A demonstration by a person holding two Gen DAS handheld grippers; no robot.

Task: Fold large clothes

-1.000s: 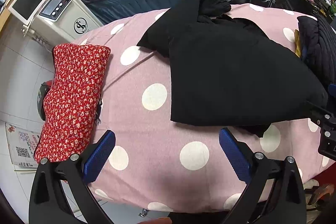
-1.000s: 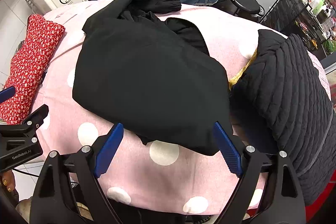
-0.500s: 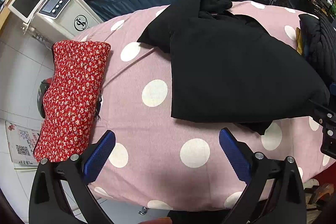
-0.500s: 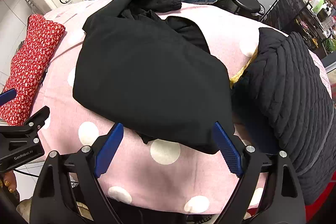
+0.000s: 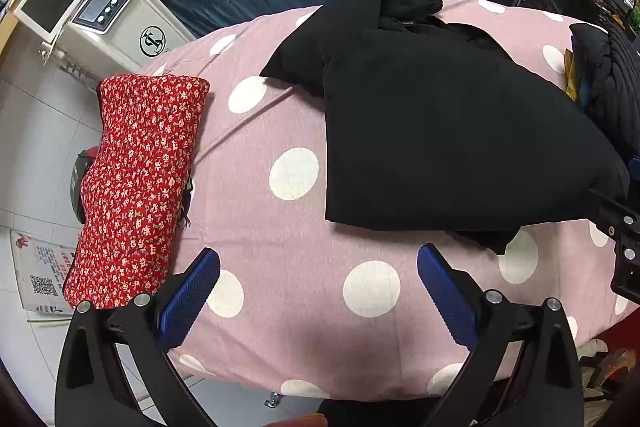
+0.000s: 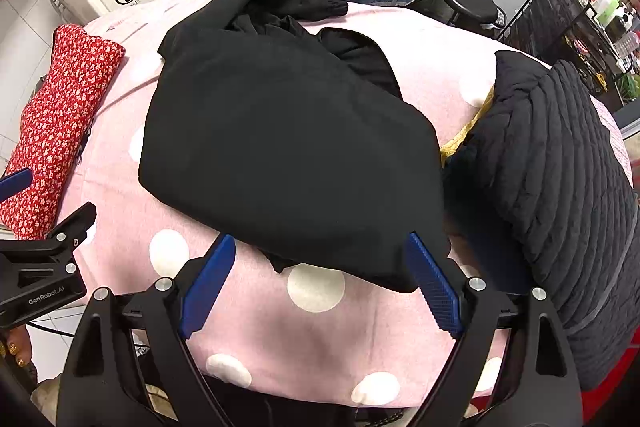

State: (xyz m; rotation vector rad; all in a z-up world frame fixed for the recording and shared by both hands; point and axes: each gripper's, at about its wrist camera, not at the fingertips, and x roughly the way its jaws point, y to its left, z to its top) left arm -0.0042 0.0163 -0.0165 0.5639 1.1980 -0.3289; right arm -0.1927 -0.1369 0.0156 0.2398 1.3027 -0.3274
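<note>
Smooth black garment (image 6: 288, 147) — folded slab, dotted sheet (image 6: 320, 331).

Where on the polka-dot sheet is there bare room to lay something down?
Free: the strip between the red floral bundle and the black garment, and the near edge below the garment. Crowded: the right side, where the quilted dark jacket abuts it.

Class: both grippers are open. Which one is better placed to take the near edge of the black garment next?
Probably the right gripper: the black garment has its near hem between its fingers. The left gripper frames only polka-dot sheet.
</note>
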